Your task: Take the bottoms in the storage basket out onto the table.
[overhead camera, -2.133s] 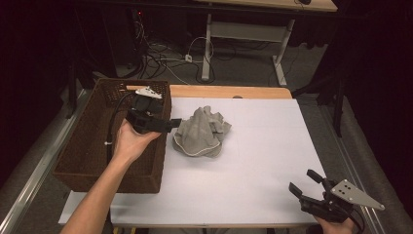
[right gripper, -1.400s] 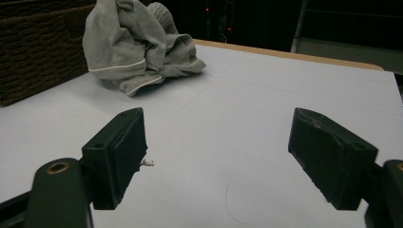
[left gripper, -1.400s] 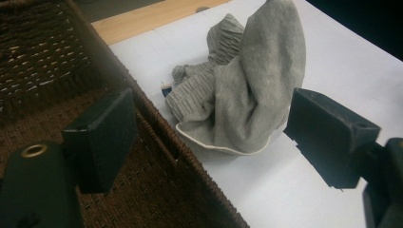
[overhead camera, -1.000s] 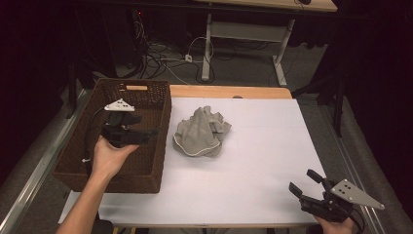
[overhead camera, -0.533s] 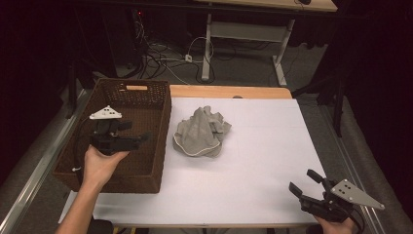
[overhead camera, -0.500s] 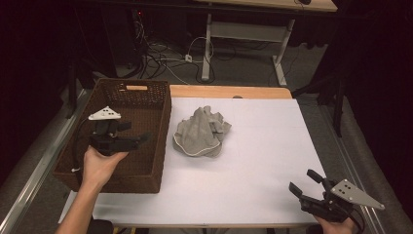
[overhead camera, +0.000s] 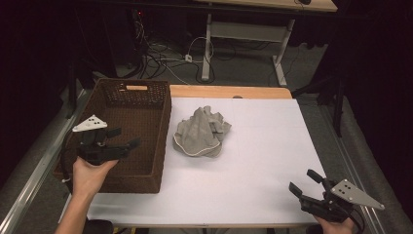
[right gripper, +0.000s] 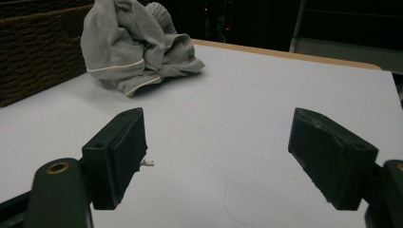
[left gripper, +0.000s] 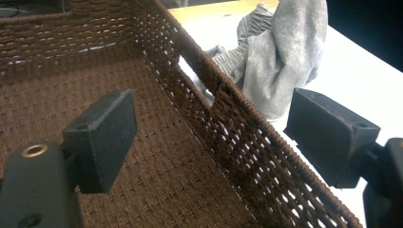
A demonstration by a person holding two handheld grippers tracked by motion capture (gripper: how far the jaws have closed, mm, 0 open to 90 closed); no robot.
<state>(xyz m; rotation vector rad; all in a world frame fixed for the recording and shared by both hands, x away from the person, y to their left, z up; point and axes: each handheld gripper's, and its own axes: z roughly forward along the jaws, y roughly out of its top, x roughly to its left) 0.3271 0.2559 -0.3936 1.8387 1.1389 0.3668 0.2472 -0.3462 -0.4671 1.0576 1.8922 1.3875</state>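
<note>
the grey cloth [overhead camera: 200,132] lies in a crumpled heap on the white bench [overhead camera: 272,146], toward its far half, just beside the right wall of the brown woven basket [overhead camera: 160,146]. the heap peaks near its middle and a pale hem curves along the edge nearest me. i can't tell whether the cloth touches the basket wall; in the left gripper view it rises right behind that wall [left gripper: 290,57].

left tongs [overhead camera: 124,139]: held level in the person's left hand [overhead camera: 90,175], over the basket's near half, tips pointing toward the cloth. jaws stand well apart with nothing gripped. in the left gripper view one jaw hangs over the basket's woven floor [left gripper: 157,180], the other sits beyond the rim on the cloth's side, so the wall runs up between the two. no pad touches the weave as far as i can see. grey three-cornered plate on top, tilted.

right tongs [overhead camera: 304,183]: far from the cloth, at the bench's near right corner, held low in the right hand [overhead camera: 336,226], tips aimed across the bench toward the cloth. jaws wide apart, empty, bare white surface between them in the right gripper view [right gripper: 216,156]. in that view the cloth [right gripper: 133,45] sits far off at the upper left, with the basket's side [right gripper: 33,52] just behind and left of it. a tiny pale scrap lies on the bench by the left-hand jaw.

wooden strip of the bench shows beyond the cloth, past the white cover's far edge.
</note>
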